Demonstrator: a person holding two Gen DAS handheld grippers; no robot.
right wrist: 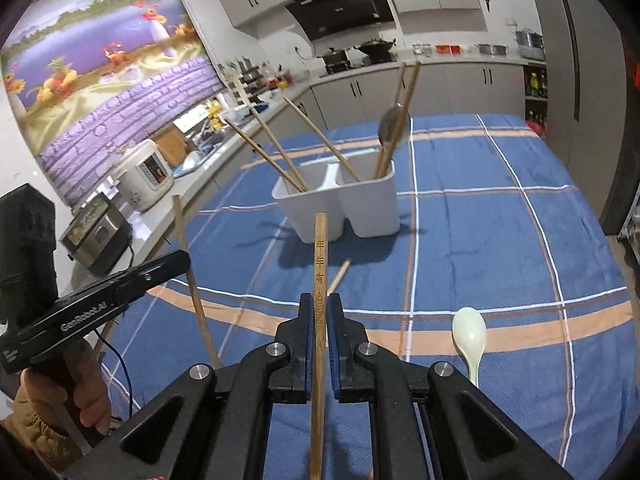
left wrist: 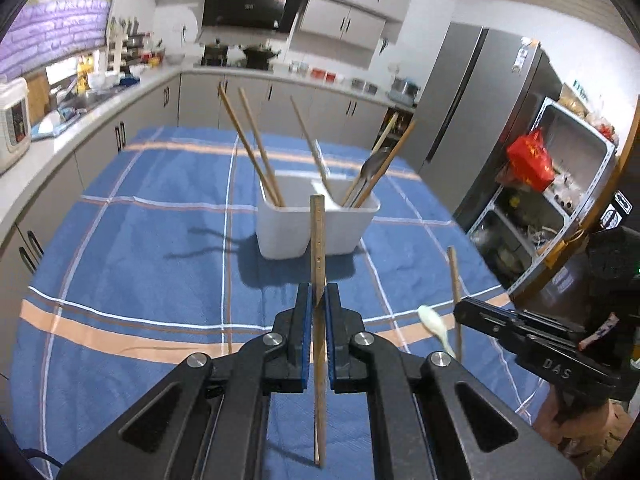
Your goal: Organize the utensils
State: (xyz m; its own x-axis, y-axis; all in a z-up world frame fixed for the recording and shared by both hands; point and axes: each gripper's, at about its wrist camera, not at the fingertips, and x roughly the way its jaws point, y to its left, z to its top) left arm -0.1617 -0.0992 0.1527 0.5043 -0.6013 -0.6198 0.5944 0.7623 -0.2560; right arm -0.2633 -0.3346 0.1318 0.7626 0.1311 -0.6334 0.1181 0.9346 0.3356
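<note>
You are working in a home kitchen: cabinets point(left wrist: 344, 20), range hood point(left wrist: 248, 6), fridge point(left wrist: 476, 96) and rice cooker point(right wrist: 146, 174) are surrounding the bench point(left wrist: 160, 220).

The left tool point(left wrist: 318, 304) is matte black, with blue pads point(left wrist: 306, 336) lining the inner faces of its two fingers. Round silver screws point(left wrist: 273, 339) sit at the finger joints, and each broad linkage arm carries a triangular cut-out. The right tool point(right wrist: 319, 308) has the same build: black body, blue pads, silver screw heads. From the side, its housing bears the raised letters "DAS", while the left one's shows white "GenRobot.AI" lettering. A thin dark cable hangs below the left housing. The person's left hand point(right wrist: 86, 396) shows bare skin and a mustard-yellow gathered cuff point(right wrist: 34, 420).
</note>
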